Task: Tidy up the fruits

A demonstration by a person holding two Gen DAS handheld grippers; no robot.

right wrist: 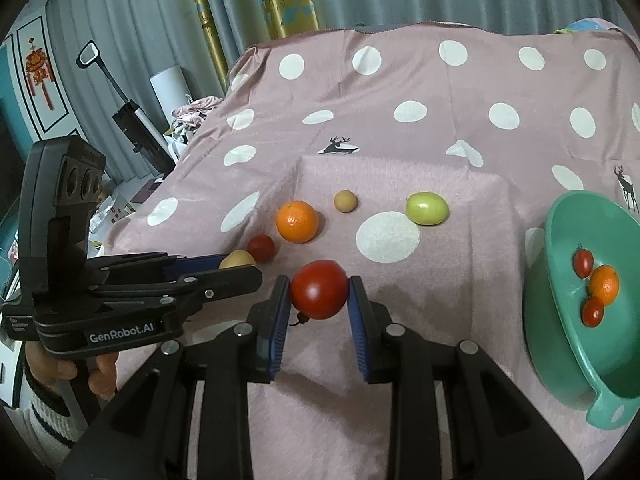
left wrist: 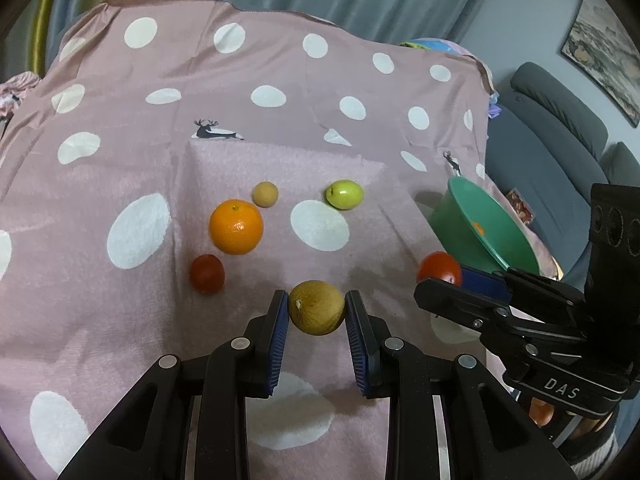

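A: What did the left gripper point(left wrist: 317, 312) hold?
B: It was closed on a yellow-brown fruit point(left wrist: 317, 313). The blue pads pressed it from both sides, at 9 and 3 o'clock. The fruit was almost round, so I could not tell a long axis. A small pale scar on it faced about 10 o'clock.

A: And the right gripper point(right wrist: 319, 295)?
B: It was closed on a big red tomato point(right wrist: 319, 294), also nearly round. Its dark stem end pointed down, toward 7 o'clock. Both grippers pointed forward and slanted down at the pink dotted cloth point(right wrist: 400, 152).

A: Where was the bowl?
B: The green bowl point(right wrist: 560, 344) stood at 3 o'clock from the right gripper, tilted. It had a small orange point(right wrist: 605, 284) and two little tomatoes inside.

A: What lay on the cloth?
B: A big orange point(left wrist: 236, 227), a small red tomato point(left wrist: 207, 273) at its 7 o'clock, a tan ball-shaped fruit point(left wrist: 265, 194), and a green fruit point(left wrist: 344, 195) with its long axis lying from 9 to 3 o'clock.

A: The person?
B: A hand point(right wrist: 80, 372) gripped the left gripper's handle from below.
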